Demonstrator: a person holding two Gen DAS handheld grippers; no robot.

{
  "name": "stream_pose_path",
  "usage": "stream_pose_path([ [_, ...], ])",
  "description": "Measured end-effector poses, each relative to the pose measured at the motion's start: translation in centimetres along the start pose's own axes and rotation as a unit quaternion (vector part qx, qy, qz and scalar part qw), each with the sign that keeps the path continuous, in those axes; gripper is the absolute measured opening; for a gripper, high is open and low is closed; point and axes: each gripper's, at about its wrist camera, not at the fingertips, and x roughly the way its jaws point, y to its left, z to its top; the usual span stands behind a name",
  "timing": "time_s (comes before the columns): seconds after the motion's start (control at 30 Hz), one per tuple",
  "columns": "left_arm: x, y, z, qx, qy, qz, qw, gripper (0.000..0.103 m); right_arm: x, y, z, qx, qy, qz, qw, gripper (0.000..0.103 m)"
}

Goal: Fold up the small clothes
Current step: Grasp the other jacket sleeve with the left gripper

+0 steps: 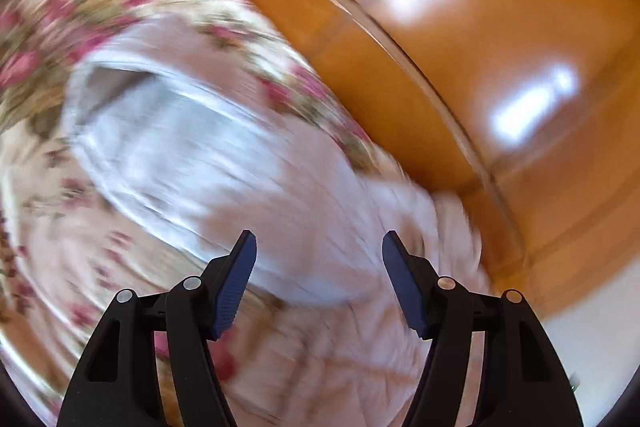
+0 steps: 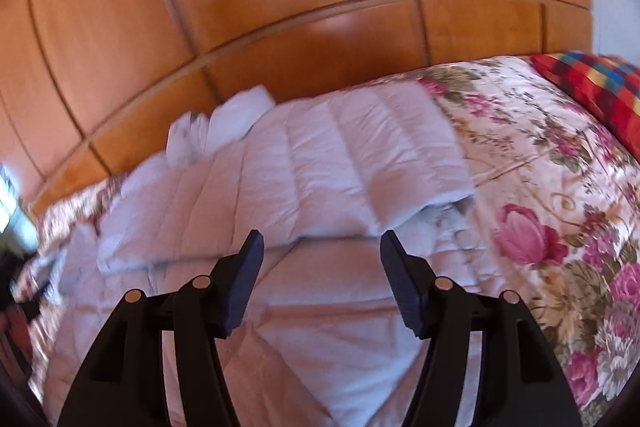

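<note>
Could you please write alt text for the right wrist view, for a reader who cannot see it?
The right hand-held gripper is open over a white quilted garment lying on a floral bedspread. Behind are a wooden wardrobe and a plaid pillow.

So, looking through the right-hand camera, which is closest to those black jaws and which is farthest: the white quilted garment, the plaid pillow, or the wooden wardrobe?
1. White quilted garment: nearest, spread on the floral bedspread directly ahead of the open right gripper.
2. Plaid pillow: farther, at the upper right on the bed.
3. Wooden wardrobe: farthest, standing behind the bed across the top.
</note>
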Motion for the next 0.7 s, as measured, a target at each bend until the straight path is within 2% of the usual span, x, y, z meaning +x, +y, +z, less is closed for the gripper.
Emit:
stream_pose_path([
  [0.07, -0.5, 2.4, 1.8, -0.066, -0.013, -0.005, 0.9977, 0.064, 0.5, 0.3, -0.3, -0.011, 0.004, -0.002, 1.0, 0.061],
  [0.17, -0.8, 5.1, 3.8, -0.142, -0.036, -0.019, 0.989, 0.064, 1.1, 0.3, -0.7, -0.012, 0.009, -0.001, 1.0, 0.061],
  [0.3, -0.6, 6.8, 5.5, -0.163, -0.042, -0.024, 0.9854, 0.064, 1.6, -0.5, -1.1, 0.0, 0.017, 0.002, 1.0, 0.061],
  [0.4, -0.2, 7.5, 6.1, -0.183, -0.043, -0.044, 0.9812, 0.054, 2.0, -0.6, -1.3, 0.002, 0.024, 0.001, 1.0, 0.061],
  [0.5, 0.4, 7.9, 6.6, -0.194, -0.047, -0.051, 0.9786, 0.031, 2.2, -0.5, -1.4, 0.0, 0.026, -0.001, 1.0, 0.061],
  [0.57, 1.1, 7.6, 7.0, -0.188, -0.041, -0.036, 0.9806, 0.007, 2.1, -0.5, -1.4, 0.001, 0.026, -0.001, 1.0, 0.062],
  [0.7, 0.9, 5.5, 6.6, -0.158, -0.047, -0.052, 0.9849, 0.005, 2.2, -0.5, -1.5, 0.004, 0.026, 0.003, 1.0, 0.062],
])
